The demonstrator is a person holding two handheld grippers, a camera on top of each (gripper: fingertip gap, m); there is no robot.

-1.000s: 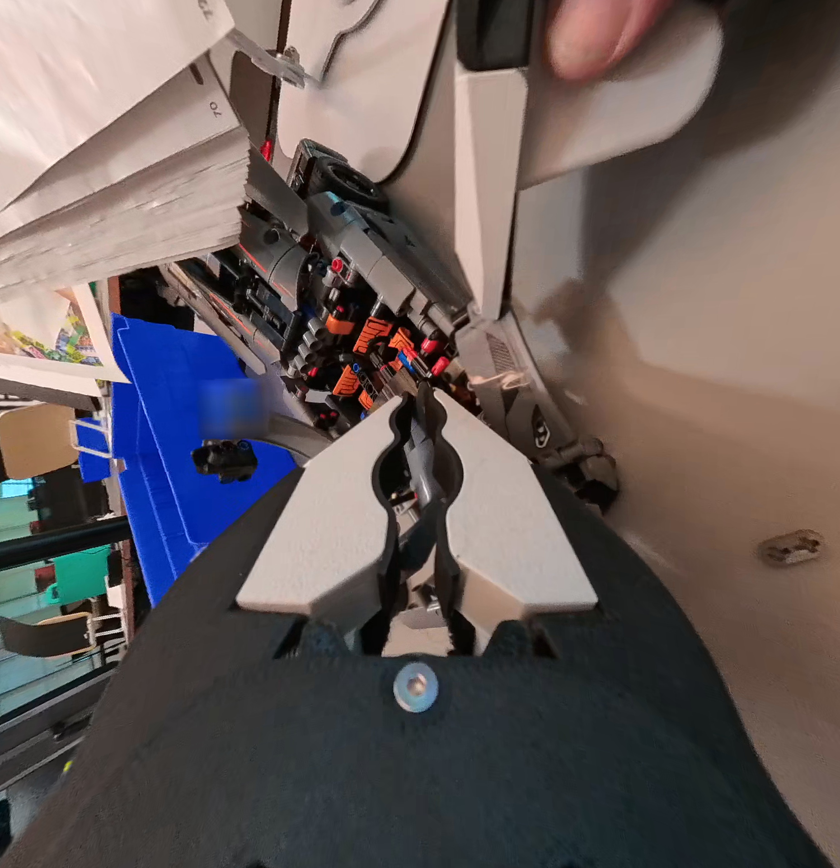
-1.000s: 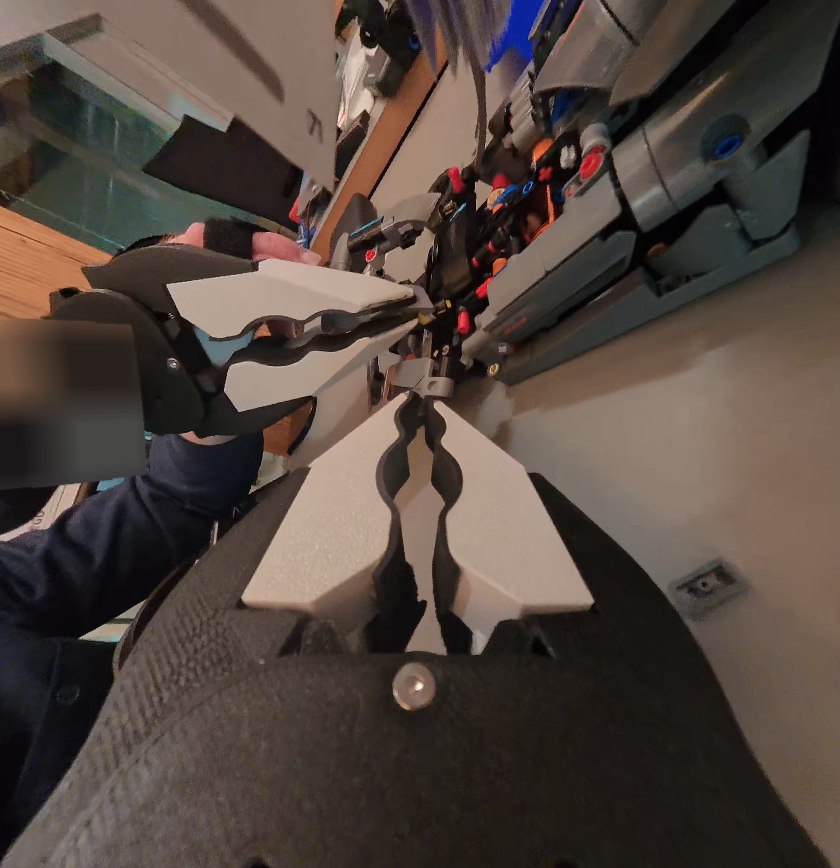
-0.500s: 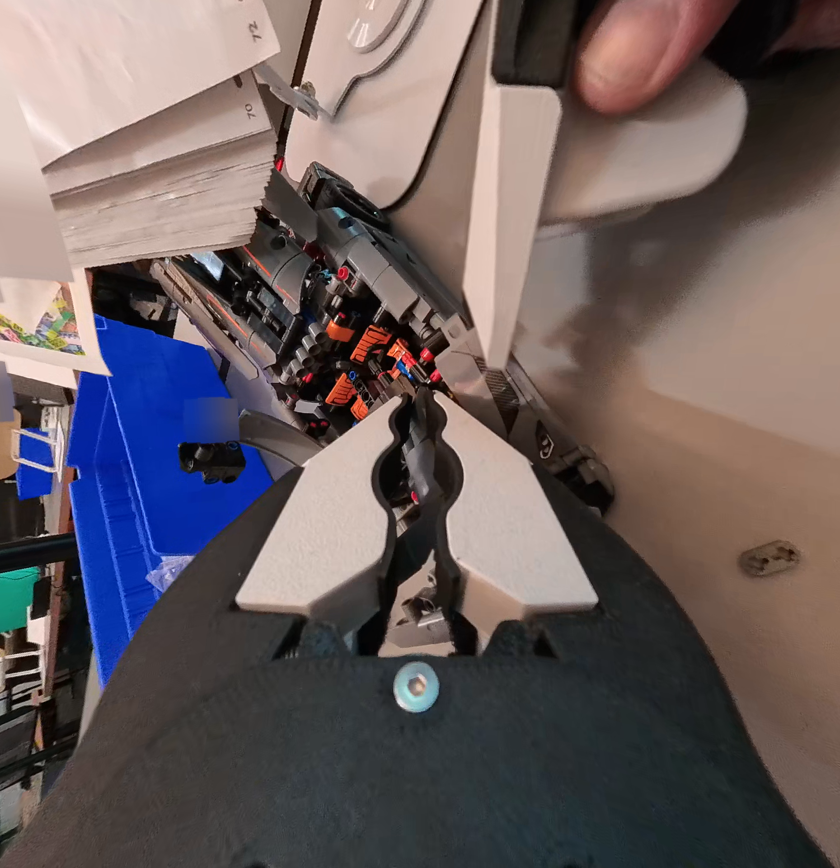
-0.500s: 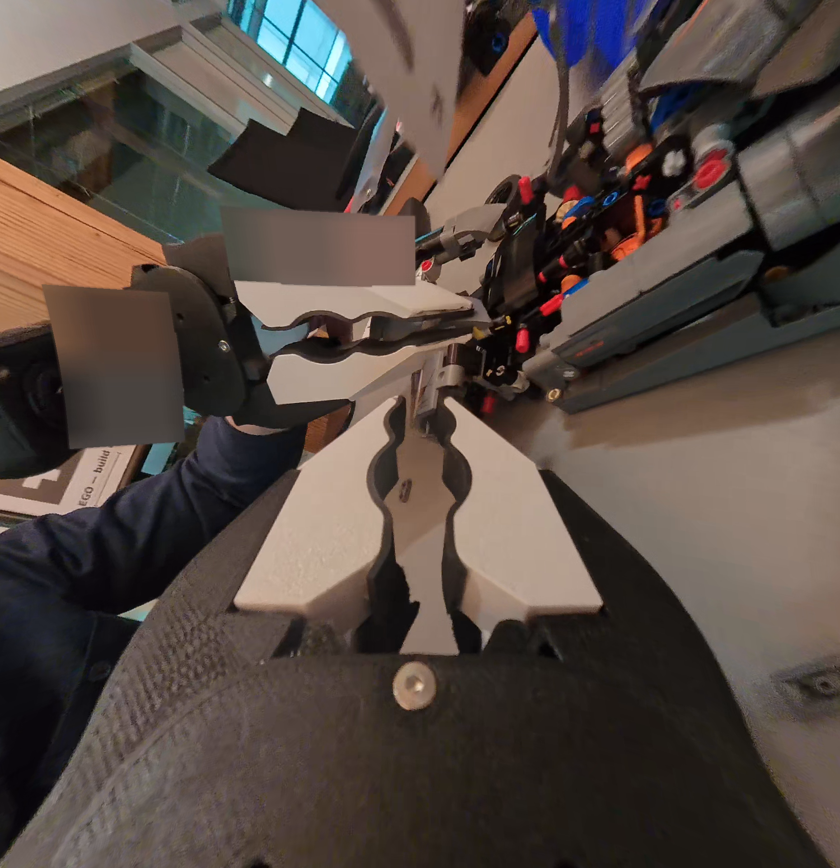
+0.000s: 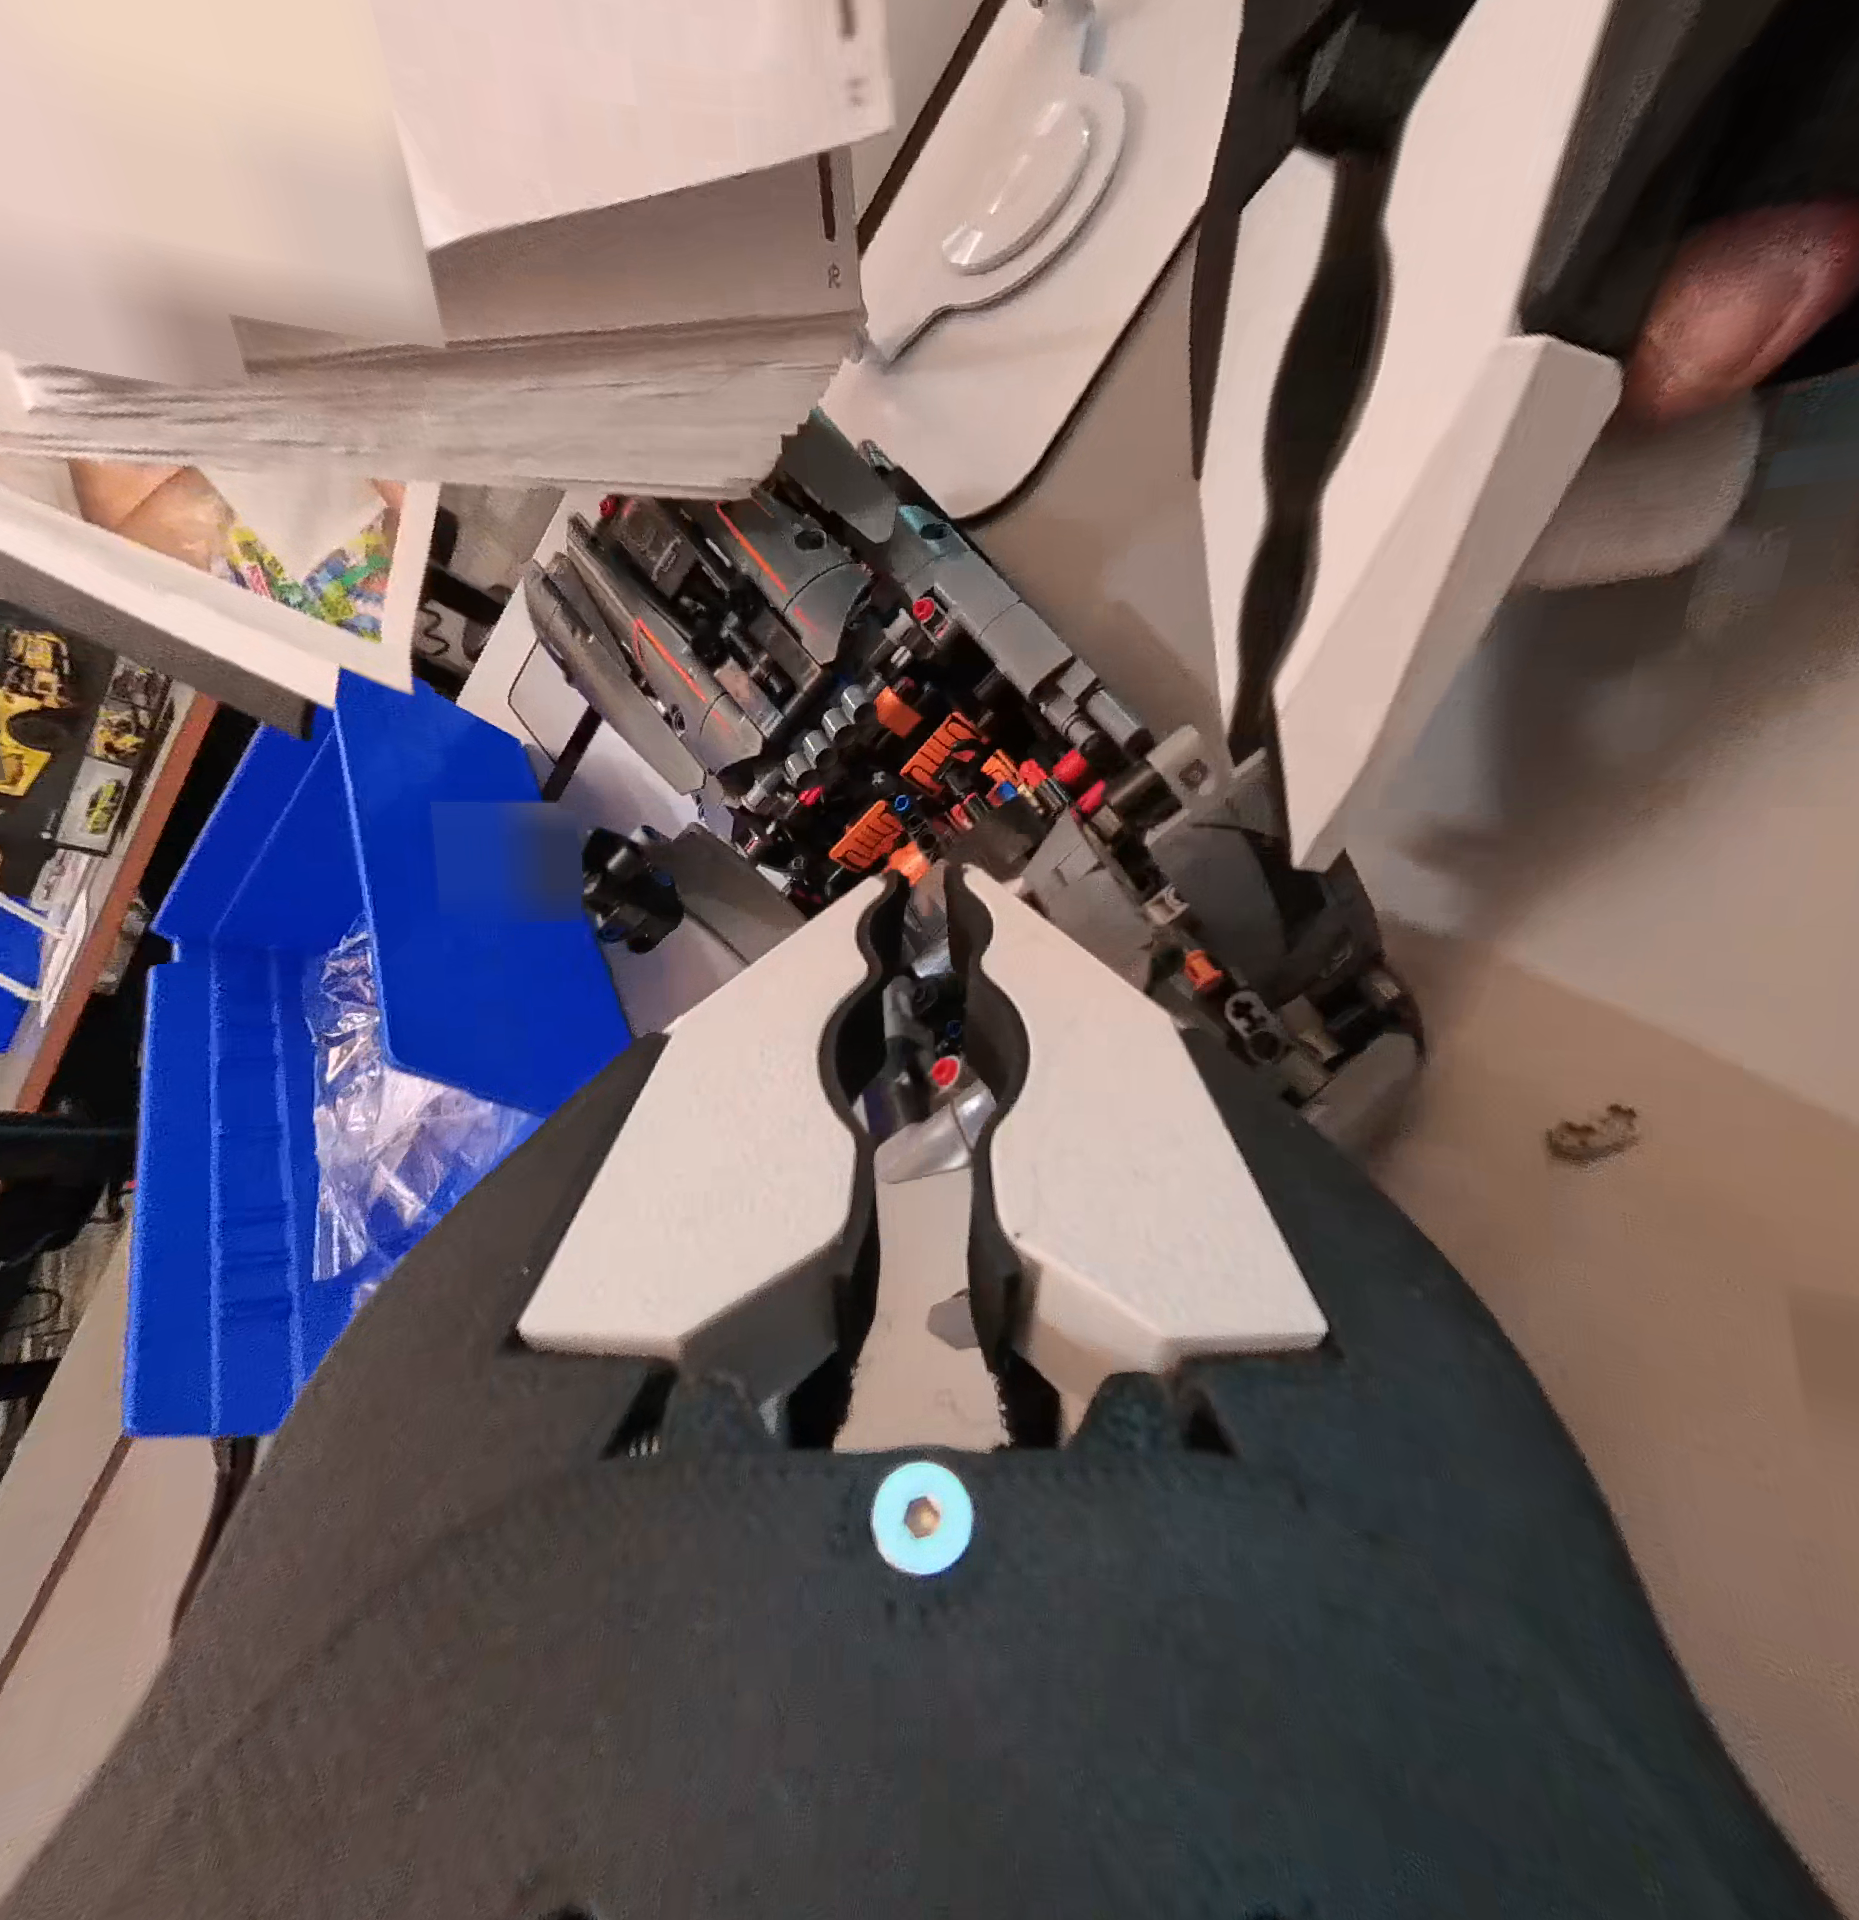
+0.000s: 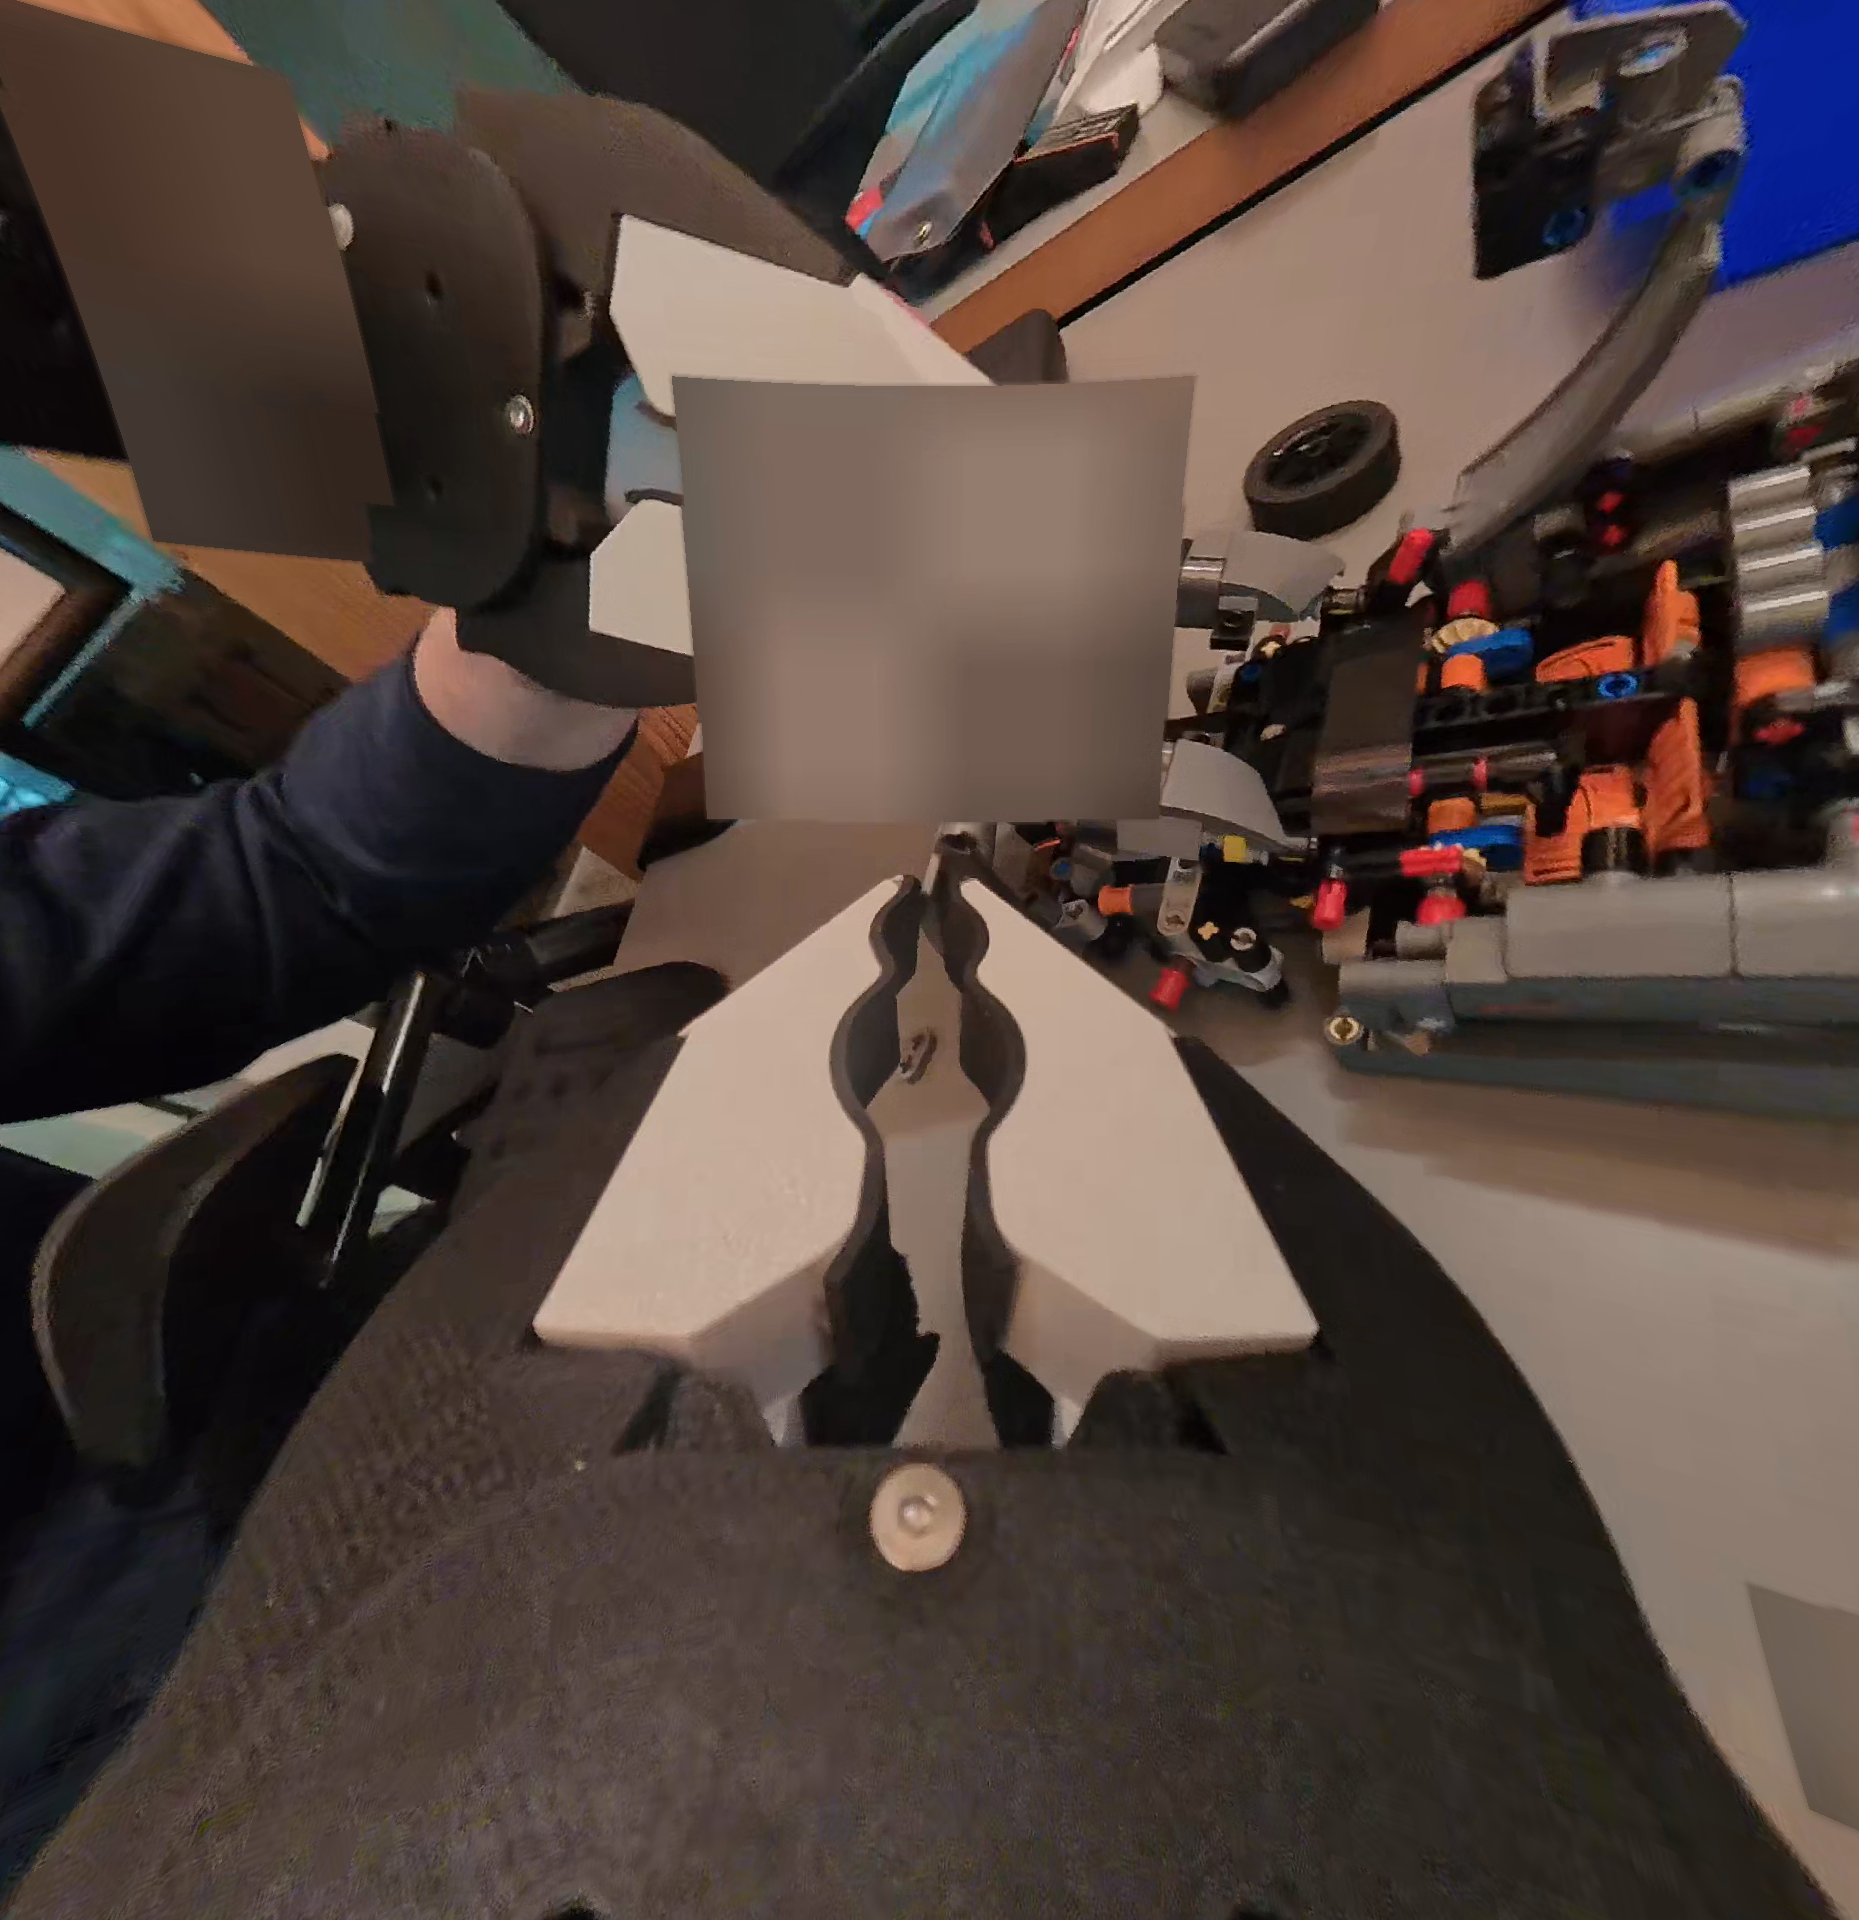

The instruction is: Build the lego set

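Observation:
The grey, black and orange lego car lies on the pale table. My left gripper is at the car's near end and is shut on a dark grey part of it. A silver curved panel shows under the jaws. In the right wrist view a blurred patch hides the left gripper's tips; its upper finger shows. My right gripper is left of the car and is shut on a small thin grey piece. It also shows in the left wrist view, beside the car.
A thick instruction book hangs over the car's far end. Blue bins with a plastic bag stand to the left. A loose black wheel, a grey arch sub-assembly, small loose parts and a tan piece lie on the table. The tips of one gripper are about 6 centimetres away from the tips of the other.
The right gripper has drawn back from the car's end with the thin piece between its tips. The left gripper has stayed on the car while both views have swung round.

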